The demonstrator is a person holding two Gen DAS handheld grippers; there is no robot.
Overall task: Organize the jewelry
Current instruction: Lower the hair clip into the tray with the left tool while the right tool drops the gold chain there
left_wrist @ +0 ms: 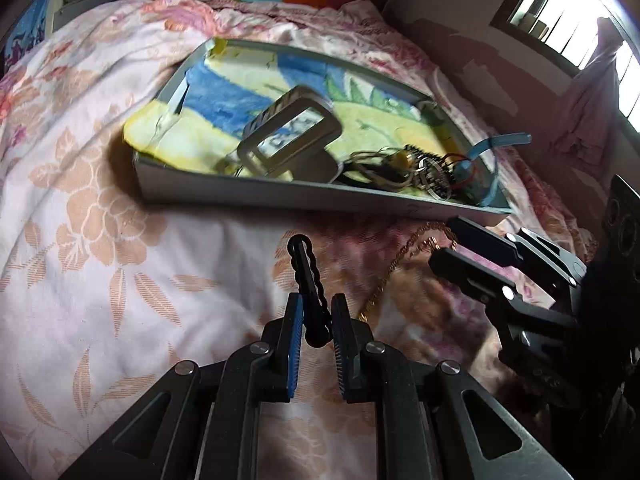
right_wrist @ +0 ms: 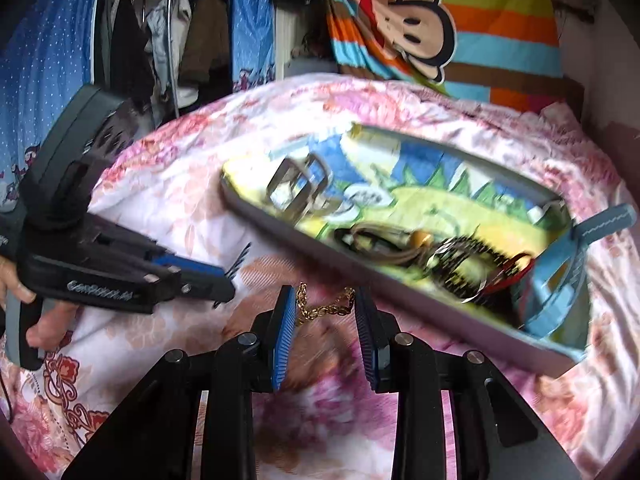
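Gripping a black hair clip (left_wrist: 307,280), the left hand-held gripper (left_wrist: 316,312) hovered over the bed (left_wrist: 100,240). The right hand-held gripper (right_wrist: 325,304) stood wide around a gold chain (right_wrist: 328,307) beside the tray (left_wrist: 280,196).

The only lettering stands in white on the side of the left gripper (right_wrist: 230,276), apparently a brand name, but too blurred to spell out.

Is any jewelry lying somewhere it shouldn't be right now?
Yes. A gold chain lies loose on the floral bedspread, outside the tray where the other pieces are heaped. The open right gripper straddles it; the left gripper holds a black hair clip.
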